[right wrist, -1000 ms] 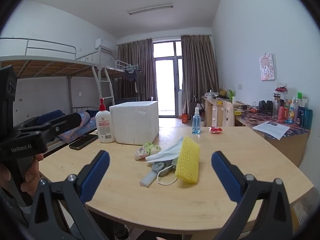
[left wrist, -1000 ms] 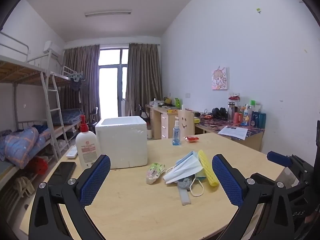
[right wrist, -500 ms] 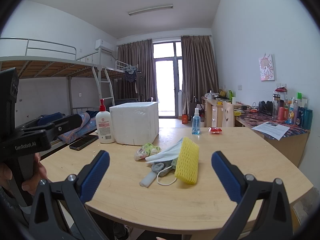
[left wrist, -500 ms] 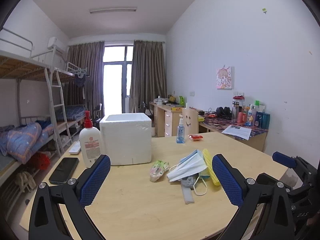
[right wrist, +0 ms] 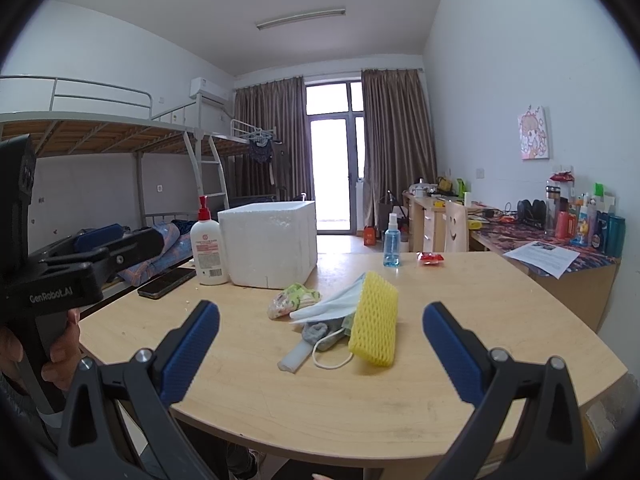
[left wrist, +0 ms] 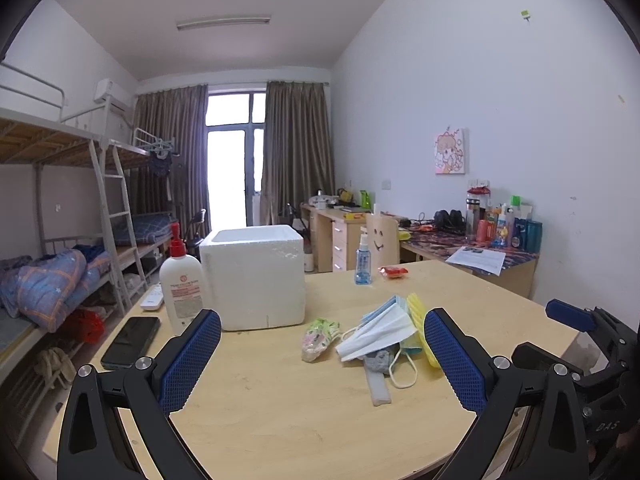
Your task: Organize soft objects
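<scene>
A heap of soft things lies mid-table: a yellow foam net sleeve (right wrist: 375, 320) (left wrist: 420, 326), a white and blue face mask (left wrist: 380, 326) (right wrist: 334, 304), a grey sock (left wrist: 378, 360) (right wrist: 316, 332) and a small patterned cloth (left wrist: 319, 338) (right wrist: 292, 300). A white foam box (left wrist: 256, 276) (right wrist: 272, 248) stands open-topped behind the heap. My left gripper (left wrist: 322, 364) hovers open over the near table edge, short of the heap. My right gripper (right wrist: 320, 350) is open too, facing the yellow sleeve, with nothing between its fingers.
A lotion pump bottle (left wrist: 181, 284) and a black phone (left wrist: 130, 342) sit left of the box. A blue spray bottle (left wrist: 363, 264) and a red packet (left wrist: 394, 271) stand farther back. The wooden table (left wrist: 280, 420) curves at the front; desks line the right wall.
The left wrist view has tilted slightly, so the table contents sit a little differently in frame. The right gripper has barely moved. Both stay open.
</scene>
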A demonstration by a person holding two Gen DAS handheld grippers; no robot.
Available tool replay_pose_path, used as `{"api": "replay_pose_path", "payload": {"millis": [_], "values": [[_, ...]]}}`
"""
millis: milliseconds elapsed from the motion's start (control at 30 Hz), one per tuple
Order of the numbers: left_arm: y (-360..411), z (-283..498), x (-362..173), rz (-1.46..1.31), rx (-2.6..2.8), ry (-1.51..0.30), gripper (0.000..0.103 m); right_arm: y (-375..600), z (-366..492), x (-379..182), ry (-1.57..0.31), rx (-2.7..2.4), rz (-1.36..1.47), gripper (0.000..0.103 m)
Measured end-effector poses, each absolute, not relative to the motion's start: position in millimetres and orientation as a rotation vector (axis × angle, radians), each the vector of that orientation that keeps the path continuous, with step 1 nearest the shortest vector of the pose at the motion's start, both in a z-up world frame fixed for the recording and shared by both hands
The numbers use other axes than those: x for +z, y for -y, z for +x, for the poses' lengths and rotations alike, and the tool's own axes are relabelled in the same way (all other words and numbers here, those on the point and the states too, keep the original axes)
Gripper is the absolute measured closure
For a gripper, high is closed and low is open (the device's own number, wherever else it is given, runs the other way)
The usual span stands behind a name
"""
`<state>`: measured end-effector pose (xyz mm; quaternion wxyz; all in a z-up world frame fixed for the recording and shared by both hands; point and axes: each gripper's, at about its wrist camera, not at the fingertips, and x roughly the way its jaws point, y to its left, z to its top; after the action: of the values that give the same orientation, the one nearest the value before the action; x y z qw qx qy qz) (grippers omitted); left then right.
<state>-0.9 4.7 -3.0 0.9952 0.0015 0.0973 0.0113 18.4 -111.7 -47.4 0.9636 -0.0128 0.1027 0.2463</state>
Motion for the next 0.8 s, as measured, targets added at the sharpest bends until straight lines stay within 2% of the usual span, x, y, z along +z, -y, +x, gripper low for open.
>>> {"api": "replay_pose_path", "payload": {"millis": [800], "values": [[-3.7,-1.5,-1.6,0.011,0.029,-0.186,0.001,112.8,18.2,-49.0,-0.209,0.494,-0.025,0.0]]}}
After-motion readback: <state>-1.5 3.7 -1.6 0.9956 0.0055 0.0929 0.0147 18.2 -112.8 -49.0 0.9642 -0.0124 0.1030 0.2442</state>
